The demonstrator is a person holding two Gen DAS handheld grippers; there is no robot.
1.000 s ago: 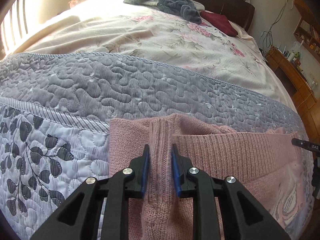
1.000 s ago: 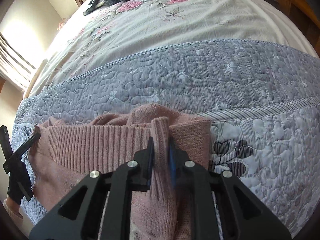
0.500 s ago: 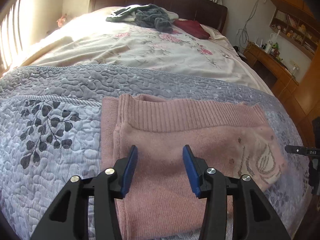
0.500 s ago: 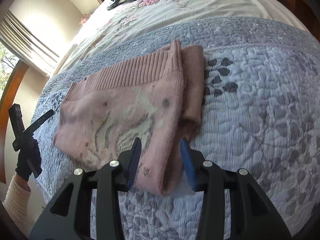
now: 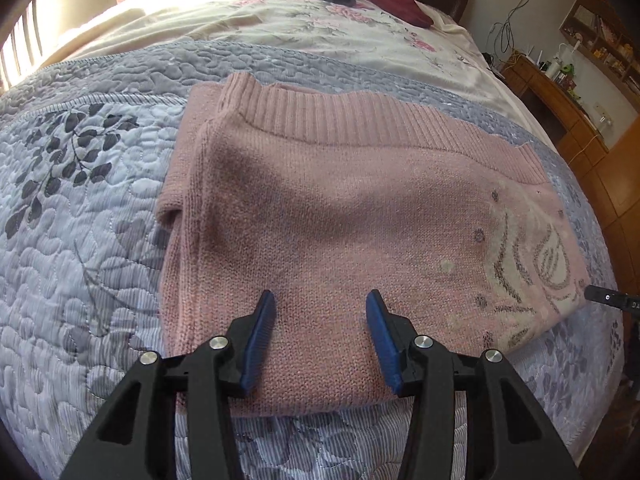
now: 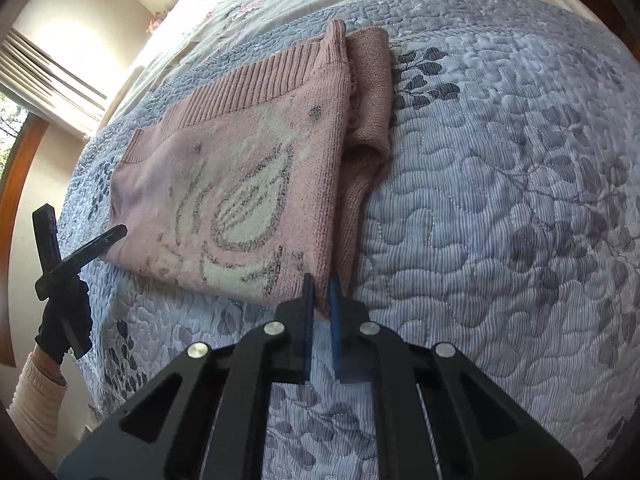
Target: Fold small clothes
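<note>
Sweater (image 5: 340, 216), pink knit, lies folded on the grey quilt (image 5: 80, 240) across the middle of both views, ribbed hem toward the top of the frame. Left gripper (image 5: 321, 304) hovers over its near edge, jaws spread wide, holding nothing. Right gripper (image 6: 320, 286) sits at the sweater's near corner, jaws nearly together (whether they pinch the knit, cannot tell). Gloved hand (image 6: 64, 320) at lower left.

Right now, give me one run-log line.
pink sweater folded on quilt | left gripper open above it | right gripper nearly shut at its corner
</note>
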